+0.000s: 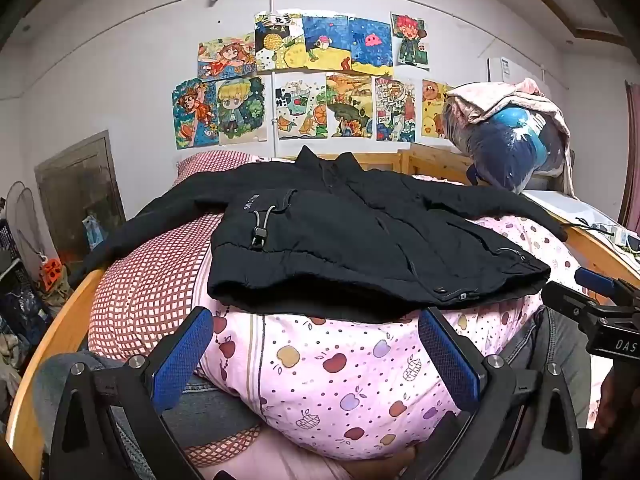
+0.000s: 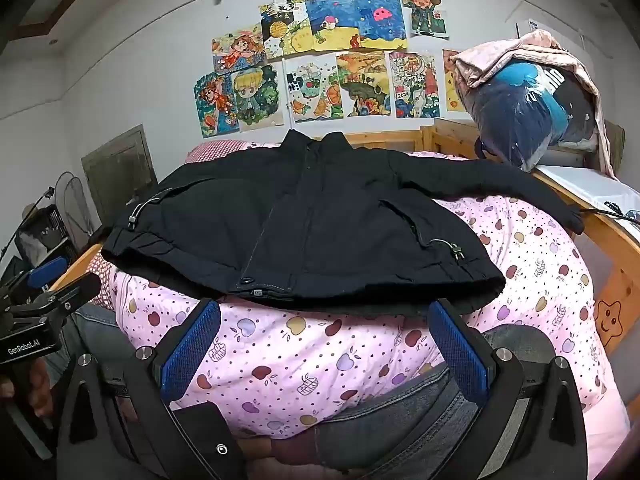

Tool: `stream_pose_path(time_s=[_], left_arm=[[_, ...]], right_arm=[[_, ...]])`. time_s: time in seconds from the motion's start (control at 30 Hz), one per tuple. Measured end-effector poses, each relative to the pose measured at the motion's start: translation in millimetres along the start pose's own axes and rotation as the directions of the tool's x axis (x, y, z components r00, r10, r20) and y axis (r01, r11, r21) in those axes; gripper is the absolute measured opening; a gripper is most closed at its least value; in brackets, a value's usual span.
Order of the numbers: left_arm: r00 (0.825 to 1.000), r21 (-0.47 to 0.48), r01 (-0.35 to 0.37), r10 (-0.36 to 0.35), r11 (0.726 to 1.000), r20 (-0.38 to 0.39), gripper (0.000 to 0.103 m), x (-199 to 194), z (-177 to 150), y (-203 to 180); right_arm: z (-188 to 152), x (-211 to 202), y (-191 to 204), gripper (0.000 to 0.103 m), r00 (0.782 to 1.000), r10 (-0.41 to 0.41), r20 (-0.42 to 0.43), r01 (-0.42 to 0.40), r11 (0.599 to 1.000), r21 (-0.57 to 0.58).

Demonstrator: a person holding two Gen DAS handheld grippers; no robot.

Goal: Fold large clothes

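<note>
Jacket [image 1: 360,236] is lying flat, sleeves spread, ahead of left claw [image 1: 316,356] and right claw [image 2: 324,344], both spread empty for hem grasps.

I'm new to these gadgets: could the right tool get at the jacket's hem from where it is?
Probably yes. The right tool is open, just short of the jacket, with only bare quilt between them.

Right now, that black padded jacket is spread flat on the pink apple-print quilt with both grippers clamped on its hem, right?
Not quite: the black padded jacket lies spread on the pink apple-print quilt, but both wrist views show the left gripper and right gripper open, short of the hem.
</note>
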State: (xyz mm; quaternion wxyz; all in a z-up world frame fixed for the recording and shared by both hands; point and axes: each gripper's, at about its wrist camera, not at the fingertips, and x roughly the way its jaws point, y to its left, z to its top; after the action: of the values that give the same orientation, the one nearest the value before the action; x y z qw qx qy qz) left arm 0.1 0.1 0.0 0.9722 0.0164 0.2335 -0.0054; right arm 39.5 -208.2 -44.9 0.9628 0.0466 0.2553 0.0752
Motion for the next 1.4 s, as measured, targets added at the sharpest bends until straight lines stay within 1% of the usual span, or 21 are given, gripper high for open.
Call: stream_pose_path(time_s=[1.4], left_arm=[[1.0, 0.002, -0.001, 0.001, 1.0, 0.001, 0.103, 0.0, 0.0, 0.0]], right_arm=[[-0.2, 3.4, 0.9, 0.102, 1.0, 0.006, 0.004, -0.006, 1.0, 0.013]])
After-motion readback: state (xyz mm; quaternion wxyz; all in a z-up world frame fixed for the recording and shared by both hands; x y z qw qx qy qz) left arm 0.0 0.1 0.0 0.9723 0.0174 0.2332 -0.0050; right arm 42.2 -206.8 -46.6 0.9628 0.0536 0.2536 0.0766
